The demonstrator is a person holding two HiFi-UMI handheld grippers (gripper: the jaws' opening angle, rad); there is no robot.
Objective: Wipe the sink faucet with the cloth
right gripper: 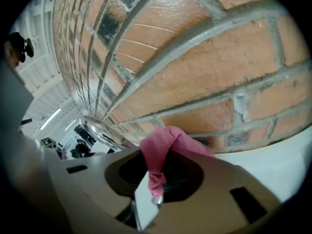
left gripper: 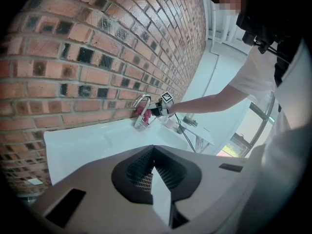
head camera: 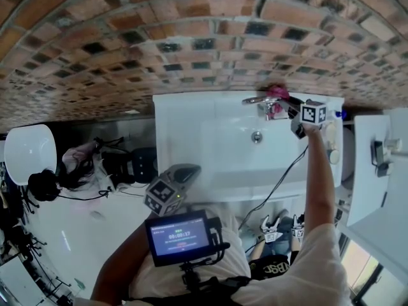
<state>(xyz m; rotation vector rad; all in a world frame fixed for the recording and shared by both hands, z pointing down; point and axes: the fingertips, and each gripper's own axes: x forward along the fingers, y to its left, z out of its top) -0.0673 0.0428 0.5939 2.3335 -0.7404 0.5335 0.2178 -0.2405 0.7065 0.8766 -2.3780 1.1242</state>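
Left tongs (left gripper: 157,189) closed, empty; right tongs (right gripper: 151,189) clamp pink cloth (right gripper: 163,143) at faucet (head camera: 258,101).

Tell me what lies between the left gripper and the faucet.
Only bare white sink basin lies between the left gripper and faucet, shown in the left gripper view.

The right arm (head camera: 319,177) reached straight forward, nearly fully extended, bare below a short white sleeve. Its right gripper (head camera: 290,111) was held at the back edge of the sink (head camera: 191,126), towards the right corner, with its jaws clamped on a pink cloth (right gripper: 163,150) that bunched out ahead of them. The left arm (head camera: 121,260) was bent and kept close to the torso, and the left gripper (head camera: 188,169) hung in front of the sink's near edge, jaws pressed together with nothing between them
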